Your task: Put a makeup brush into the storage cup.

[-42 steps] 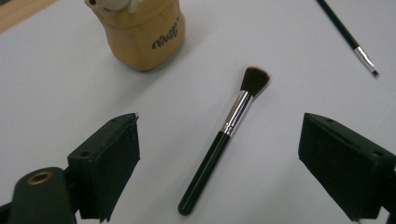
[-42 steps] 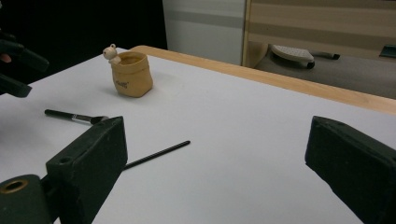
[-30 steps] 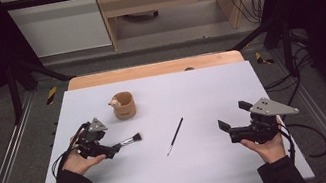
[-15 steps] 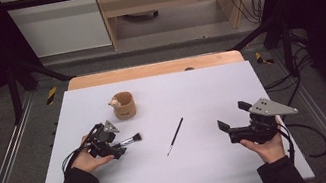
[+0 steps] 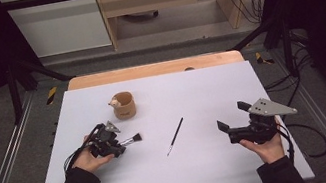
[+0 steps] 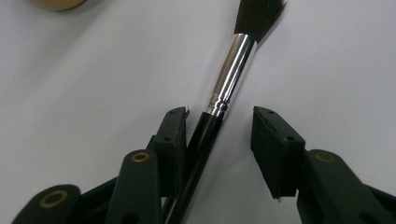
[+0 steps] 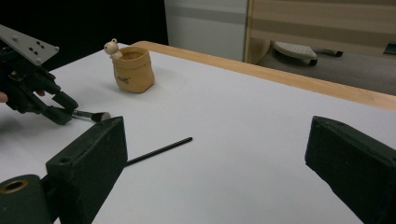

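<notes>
Black-handled makeup brush (image 6: 219,112) with a shiny silver ferrule and dark bristles is what we're working on, lying flat on the white table (image 5: 226,172) near its left side, just in front of the tan pouch-shaped cup (image 5: 124,105). Our left gripper (image 6: 219,140) sits low around the handle and its jaws have just been closing: the left pad (image 6: 176,140) touches the handle, the right pad (image 6: 273,149) is still clear of it, so no proper grip yet. The cup has a little cream figure on its rim; there's tiny print on its front but we can't read it. A thin black stick (image 5: 175,136) lies mid-table. Our right gripper (image 5: 231,122) hangs wide open over the right side, holding nothing.
</notes>
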